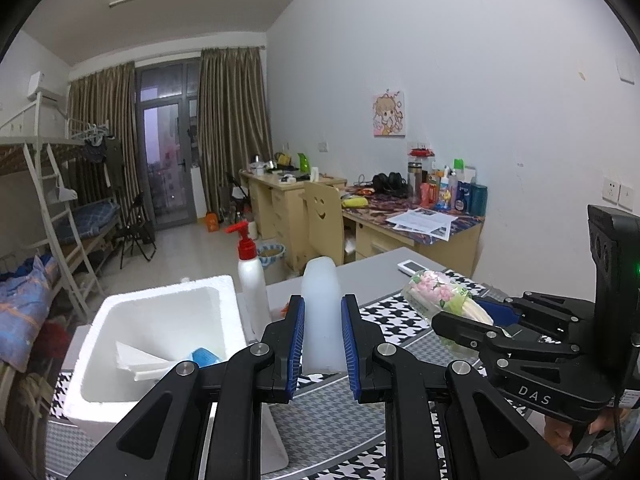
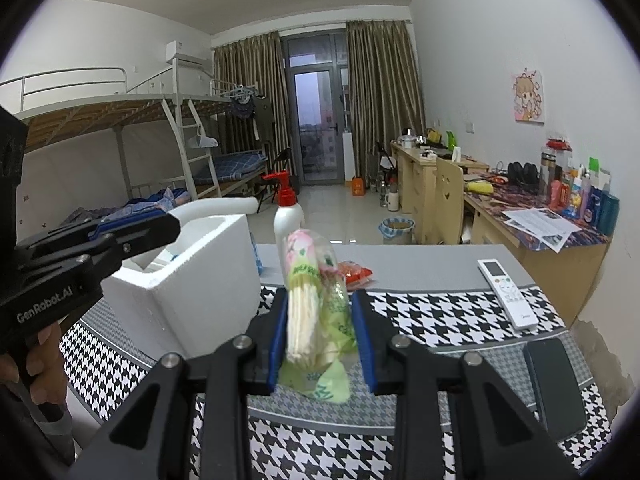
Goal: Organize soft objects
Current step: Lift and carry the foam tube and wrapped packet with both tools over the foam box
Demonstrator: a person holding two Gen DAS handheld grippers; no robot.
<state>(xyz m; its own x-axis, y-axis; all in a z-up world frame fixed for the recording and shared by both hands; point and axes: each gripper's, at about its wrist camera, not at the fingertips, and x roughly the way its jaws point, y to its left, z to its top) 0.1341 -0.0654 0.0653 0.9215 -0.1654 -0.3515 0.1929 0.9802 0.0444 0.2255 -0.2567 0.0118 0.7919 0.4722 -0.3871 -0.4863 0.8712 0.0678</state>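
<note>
Above the surface point(image 2: 420, 272), my left gripper point(image 1: 322, 344) pinches a white tube point(image 1: 321, 312) and my right gripper point(image 2: 320, 340), fingers half-closed, a crinkly packet point(image 2: 316, 312); either may slip before the foam box point(image 1: 160, 340) at nine o'clock.

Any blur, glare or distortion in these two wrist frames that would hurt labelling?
Left wrist view: sharp, flat dim indoor light, no glare; strong fisheye bending and dark corner vignette; the translucent white piece in the left gripper reads clearly. Right wrist view: same bending; the cotton swab bag in the right gripper is slightly motion-blurred.

Pretty dim, flat indoor light, mostly greyish daylight from the balcony door point(image 1: 164, 152). Heavy fisheye bending, black vignette corners, slightly soft overall.
</note>
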